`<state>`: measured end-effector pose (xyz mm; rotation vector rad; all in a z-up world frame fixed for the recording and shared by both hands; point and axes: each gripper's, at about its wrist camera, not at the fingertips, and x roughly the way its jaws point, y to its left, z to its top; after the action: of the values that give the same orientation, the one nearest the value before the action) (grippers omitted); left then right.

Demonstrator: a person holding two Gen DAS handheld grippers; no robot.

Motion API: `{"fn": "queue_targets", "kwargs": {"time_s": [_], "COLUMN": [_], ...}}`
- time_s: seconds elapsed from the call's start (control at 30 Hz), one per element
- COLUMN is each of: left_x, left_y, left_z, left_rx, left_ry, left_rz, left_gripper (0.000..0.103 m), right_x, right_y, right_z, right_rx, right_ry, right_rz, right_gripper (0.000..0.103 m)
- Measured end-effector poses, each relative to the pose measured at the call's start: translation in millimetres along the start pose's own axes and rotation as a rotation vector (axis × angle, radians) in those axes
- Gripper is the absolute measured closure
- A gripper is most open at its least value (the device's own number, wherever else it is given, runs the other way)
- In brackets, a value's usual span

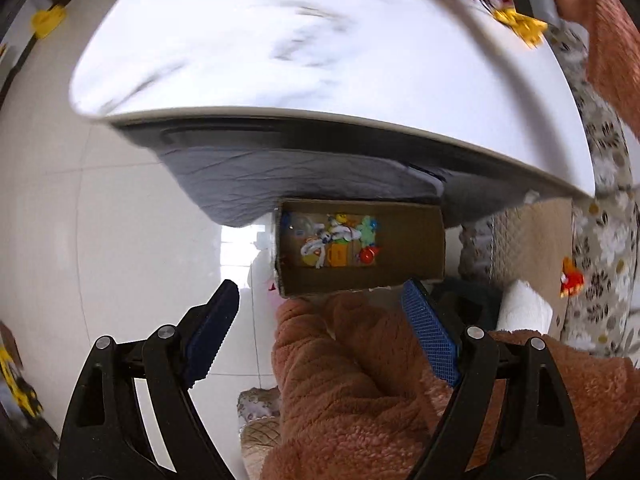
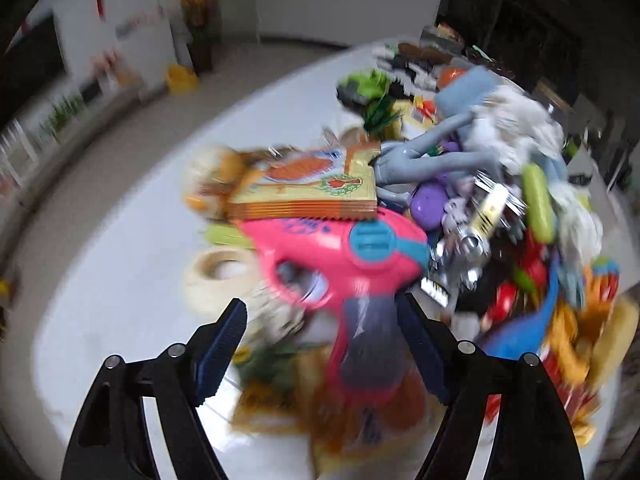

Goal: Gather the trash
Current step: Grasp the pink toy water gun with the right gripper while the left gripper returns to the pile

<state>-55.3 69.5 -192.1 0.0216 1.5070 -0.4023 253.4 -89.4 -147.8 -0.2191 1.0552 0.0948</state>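
One cardboard box (image 1: 360, 248), one pink toy gun (image 2: 340, 256), one tape roll (image 2: 216, 280).

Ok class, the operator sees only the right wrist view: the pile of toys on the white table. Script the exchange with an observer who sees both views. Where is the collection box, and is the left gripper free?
Operator: I see no bin here. Where does the trash go?
Observer: In the left wrist view, an open cardboard box stands below the edge of the white table.
Operator: Is the left gripper free to help?
Observer: Yes. The left gripper is open above the box, with nothing gripped between its jaws.
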Motion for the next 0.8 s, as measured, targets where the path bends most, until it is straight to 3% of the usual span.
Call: {"fn": "queue_targets", "kwargs": {"time_s": [0.03, 0.1, 0.13, 0.17, 0.2, 0.3, 0.37, 0.5, 0.67, 0.8], "left_x": [-1.6, -4.0, -5.1, -6.8, -7.6, -9.9, -11.8, -15.2, -21.1, -17.2], "left_y": [3.7, 10.0, 12.3, 14.9, 16.1, 14.7, 12.9, 0.9, -30.2, -67.8], "left_z": [-0.7, -0.6, -0.1, 1.1, 3.9, 15.8, 26.9, 65.7, 148.9, 241.3], "left_rx": [-0.015, -0.042, -0.053, -0.06, -0.066, -0.064, -0.059, -0.017, 0.057, 0.069], "left_ry": [-0.003, -0.011, -0.016, -0.021, -0.026, -0.044, -0.055, -0.087, -0.177, -0.246], "left_rz": [0.004, 0.006, 0.004, 0.0, -0.007, -0.028, -0.046, -0.049, -0.021, 0.02], "left_gripper": [0.021, 0.021, 0.021, 0.021, 0.021, 0.021, 0.021, 0.021, 0.021, 0.021], "right_x": [13.0, 18.8, 20.3, 21.0, 20.0, 10.0, -7.5, -55.4, -113.9, -154.6], "right_y": [1.4, -4.7, -8.9, -11.6, -17.1, -39.6, -49.7, -80.0, -104.6, -114.6], "right_z": [4.3, 8.8, 10.5, 10.9, 9.7, -4.0, -20.7, -75.7, -142.0, -185.9], "right_rx": [-0.008, 0.038, 0.066, 0.08, 0.099, 0.184, 0.186, 0.318, 0.424, 0.496], "right_ry": [0.047, 0.051, 0.063, 0.075, 0.086, 0.103, 0.074, 0.002, -0.073, -0.099], "right_rz": [-0.039, -0.024, -0.01, -0.01, -0.007, 0.129, 0.132, 0.241, 0.239, 0.22], "right_gripper": [0.033, 0.035, 0.041, 0.066, 0.066, 0.067, 0.067, 0.067, 0.066, 0.066]}}
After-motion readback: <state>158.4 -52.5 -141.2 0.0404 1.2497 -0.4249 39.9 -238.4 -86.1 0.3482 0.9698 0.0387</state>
